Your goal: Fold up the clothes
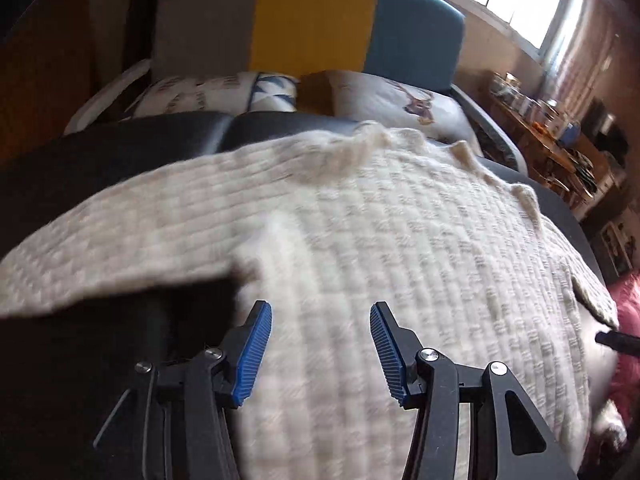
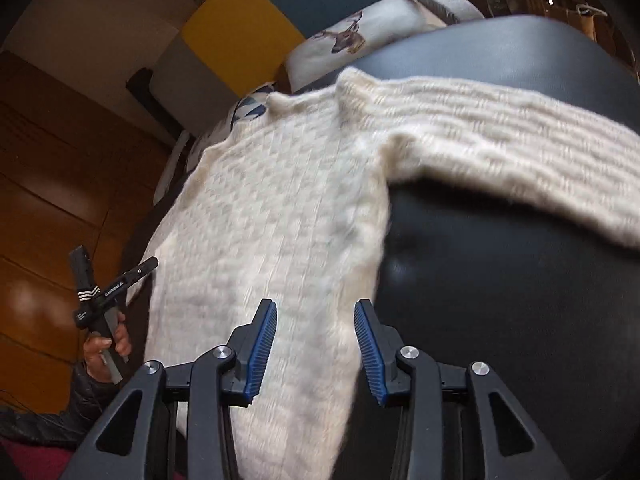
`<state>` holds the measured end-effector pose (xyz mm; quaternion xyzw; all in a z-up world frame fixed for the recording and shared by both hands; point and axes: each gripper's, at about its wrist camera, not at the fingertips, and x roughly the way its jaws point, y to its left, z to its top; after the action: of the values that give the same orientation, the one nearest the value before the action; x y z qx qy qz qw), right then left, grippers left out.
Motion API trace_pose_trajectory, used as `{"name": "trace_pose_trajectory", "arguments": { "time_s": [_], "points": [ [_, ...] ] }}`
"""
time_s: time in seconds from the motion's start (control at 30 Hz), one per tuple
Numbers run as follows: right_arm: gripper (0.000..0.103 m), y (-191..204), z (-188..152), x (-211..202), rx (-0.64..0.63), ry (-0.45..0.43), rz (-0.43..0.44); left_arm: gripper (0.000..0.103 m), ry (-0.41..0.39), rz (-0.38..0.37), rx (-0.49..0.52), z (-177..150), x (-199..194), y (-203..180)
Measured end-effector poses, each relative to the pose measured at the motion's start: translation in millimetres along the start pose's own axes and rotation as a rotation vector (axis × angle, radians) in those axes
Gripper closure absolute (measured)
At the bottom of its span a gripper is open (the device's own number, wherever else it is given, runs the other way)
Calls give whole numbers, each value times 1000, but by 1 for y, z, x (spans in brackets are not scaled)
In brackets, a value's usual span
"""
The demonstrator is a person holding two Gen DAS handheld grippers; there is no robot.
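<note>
Dark leather cushioning (image 2: 500, 300) fills the ground under our two grippers, the left gripper (image 1: 320, 350) and the right gripper (image 2: 315, 346), both with blue pads spread apart and holding nothing. Just ahead of them we see one cream knitted sweater (image 1: 380, 240) lying flat on that seat, its textured body between us and its two sleeves spread out sideways. Beyond sit two printed pillows, a patterned one (image 1: 208, 94) and a deer pillow (image 1: 400, 100), and one grey, yellow and teal panel (image 1: 312, 16).
</note>
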<state>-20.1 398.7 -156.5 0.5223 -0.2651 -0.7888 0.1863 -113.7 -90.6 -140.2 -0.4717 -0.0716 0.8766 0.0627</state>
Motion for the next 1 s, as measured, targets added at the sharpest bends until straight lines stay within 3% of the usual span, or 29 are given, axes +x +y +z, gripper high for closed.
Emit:
{"name": "trace_pose_trajectory", "arguments": {
  "time_s": [0.13,0.27,0.43,0.63,0.73,0.87,1.0],
  "points": [
    [62,-12,-36,7,114,13,43,48,51,-4,-210,-45,-19,72],
    [62,-19,-58,13,165,31,51,46,38,-91,-285,-89,-47,103],
    [61,-25,-69,18,223,-6,104,42,21,-243,-249,-113,-64,90],
    [59,-22,-81,31,244,53,233,31,41,-352,-228,-139,-70,73],
    [58,-21,-84,32,243,38,248,28,44,-410,-233,-146,-64,65],
    [57,-23,-85,33,249,33,273,25,32,-426,-188,-149,-62,44],
    [57,-24,-84,32,240,48,279,22,42,-309,-100,-142,-55,15]
  ]
}}
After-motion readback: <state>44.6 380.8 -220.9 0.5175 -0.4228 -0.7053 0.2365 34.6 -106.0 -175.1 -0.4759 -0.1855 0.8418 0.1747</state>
